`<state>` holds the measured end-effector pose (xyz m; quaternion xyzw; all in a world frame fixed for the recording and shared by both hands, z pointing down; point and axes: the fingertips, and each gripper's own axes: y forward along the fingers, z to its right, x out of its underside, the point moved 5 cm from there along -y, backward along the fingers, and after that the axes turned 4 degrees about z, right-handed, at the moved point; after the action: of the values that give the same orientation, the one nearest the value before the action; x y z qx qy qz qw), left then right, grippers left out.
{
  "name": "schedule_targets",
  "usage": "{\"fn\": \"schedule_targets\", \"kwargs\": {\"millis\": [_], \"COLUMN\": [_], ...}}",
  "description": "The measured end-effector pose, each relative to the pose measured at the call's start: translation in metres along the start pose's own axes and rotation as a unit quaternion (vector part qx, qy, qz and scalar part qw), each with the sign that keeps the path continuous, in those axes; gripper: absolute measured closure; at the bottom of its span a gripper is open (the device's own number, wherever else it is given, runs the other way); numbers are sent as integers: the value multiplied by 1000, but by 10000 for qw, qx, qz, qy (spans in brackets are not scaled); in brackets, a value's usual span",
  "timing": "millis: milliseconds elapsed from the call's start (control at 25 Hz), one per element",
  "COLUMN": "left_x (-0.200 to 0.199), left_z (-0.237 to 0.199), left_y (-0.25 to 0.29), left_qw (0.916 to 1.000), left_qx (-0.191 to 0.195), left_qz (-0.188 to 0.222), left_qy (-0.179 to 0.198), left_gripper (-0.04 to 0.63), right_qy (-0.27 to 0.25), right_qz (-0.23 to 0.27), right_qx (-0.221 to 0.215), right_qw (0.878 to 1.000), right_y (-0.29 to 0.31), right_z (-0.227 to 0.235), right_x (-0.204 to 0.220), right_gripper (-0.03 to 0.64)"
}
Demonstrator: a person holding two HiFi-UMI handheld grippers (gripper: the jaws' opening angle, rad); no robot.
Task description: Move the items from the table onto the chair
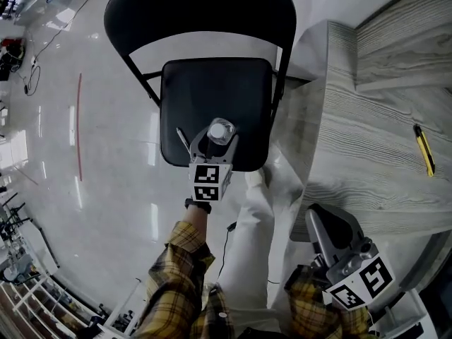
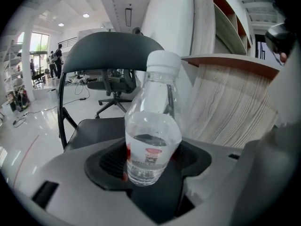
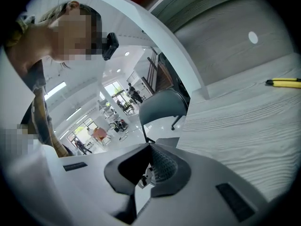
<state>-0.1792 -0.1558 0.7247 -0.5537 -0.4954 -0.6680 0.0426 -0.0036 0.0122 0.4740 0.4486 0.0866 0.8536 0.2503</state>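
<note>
1. The clear plastic water bottle with a white screw cap (image 1: 220,131) stands upright over the front edge of the black padded seat of the black metal folding chair (image 1: 212,90). The chair is at 12 o'clock from the person.
2. The left gripper (image 1: 208,147) pinches this bottle. In the left gripper view its jaws stand wide and press on the lower body of the bottle (image 2: 153,140) from both sides. Whether the base touches the seat cannot be told.
3. The bottle is roughly a third full of water. Its label (image 2: 150,155) has a red oval mark and a block of small dark print, too small to read.
4. The right gripper (image 1: 321,217) is at 5 o'clock, just beside the near edge of the pale wood-grain table (image 1: 374,147). In the right gripper view its jaws are pressed together with nothing between them (image 3: 149,166).
5. A slim yellow tool with a black end (image 1: 424,150) lies flat on the table at 3 o'clock, well apart from both grippers. It shows at 2 o'clock in the right gripper view (image 3: 284,83). No writing on it can be made out.
6. The cubes on both grippers carry black-and-white square markers, with no letters.
7. A yellow plaid sleeve (image 1: 185,249) runs down from the left gripper to 6 o'clock.
</note>
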Motion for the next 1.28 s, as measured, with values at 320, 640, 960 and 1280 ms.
{"fn": "schedule_targets", "kwargs": {"millis": [320, 640, 960, 1280], "left_x": [1, 5, 3, -57], "left_z": [3, 2, 6, 36], "left_y": [-3, -10, -47, -122], "left_qw": [9999, 9988, 9969, 9957], "left_qx": [44, -93, -322, -374], "left_qz": [-161, -384, -517, -200], "left_qy": [-42, -276, -501, -819], "left_gripper": [293, 284, 266, 267], "right_qy": [63, -5, -61, -284], "right_qz": [87, 157, 351, 790], "right_qx": [7, -25, -72, -27], "right_qw": [9999, 9999, 9993, 9965], "right_y": [-9, -21, -47, -102], "right_z": [1, -4, -13, -17], "right_x": [-6, -14, -30, -81], "right_gripper": [598, 598, 598, 598]}}
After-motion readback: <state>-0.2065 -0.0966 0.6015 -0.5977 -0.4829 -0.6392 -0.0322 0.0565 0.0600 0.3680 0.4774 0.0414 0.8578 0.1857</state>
